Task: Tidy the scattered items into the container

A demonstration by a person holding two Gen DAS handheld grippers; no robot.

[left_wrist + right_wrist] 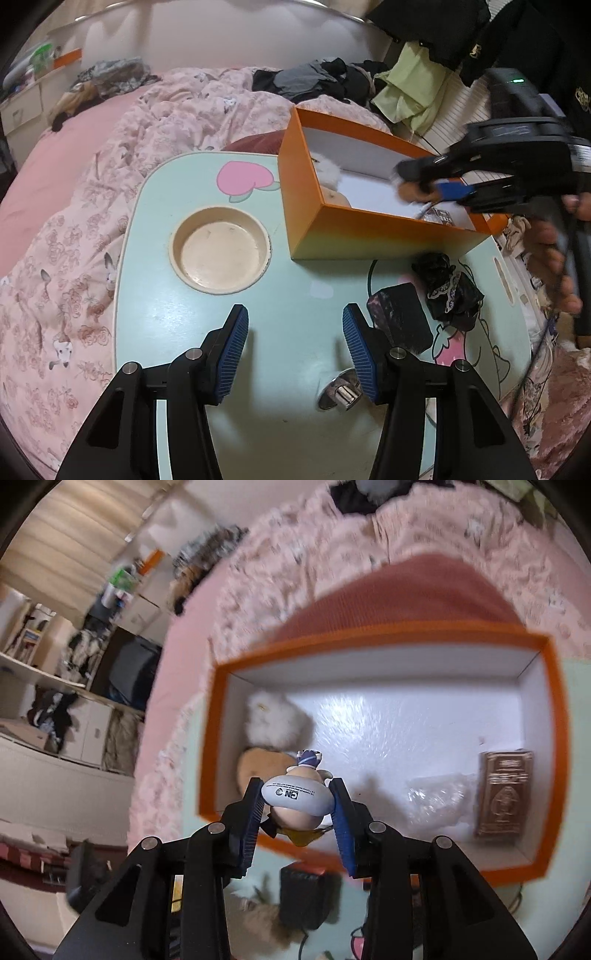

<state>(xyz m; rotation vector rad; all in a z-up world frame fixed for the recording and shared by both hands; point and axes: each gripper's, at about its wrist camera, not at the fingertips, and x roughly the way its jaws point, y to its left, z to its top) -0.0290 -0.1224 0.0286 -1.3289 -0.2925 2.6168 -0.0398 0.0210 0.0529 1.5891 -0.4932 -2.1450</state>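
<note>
Right wrist view: the right gripper (297, 805) grasps a small toy figure (295, 799) between its blue ribbed pads, above the near rim of the orange box (369, 635). The figure's white oval base carries a "CN" logo and a line of print too small to read. Its body is rounded and tan, with a blue-and-white striped part at the far end; motion blur softens the rest.

The box is cardboard, orange outside, glossy white inside. In it lie a white fluffy ball (275, 716), a tan rounded item (258, 766) partly hidden behind the figure, a crumpled clear plastic wrap (436, 794), and a copper-coloured embossed rectangular pack (504, 794) whose lettering cannot be read.

Left wrist view: the left gripper (295, 350) is released, its jaws apart and nothing between them, over the pale green table (166, 314). The table has a round recessed cup holder (219, 249) and cartoon prints. Beside the right pad lie a dark rectangular block (400, 317) and a black lace-trimmed fabric piece (448, 291). A shiny metal item (341, 395) is partly hidden behind that pad.
</note>
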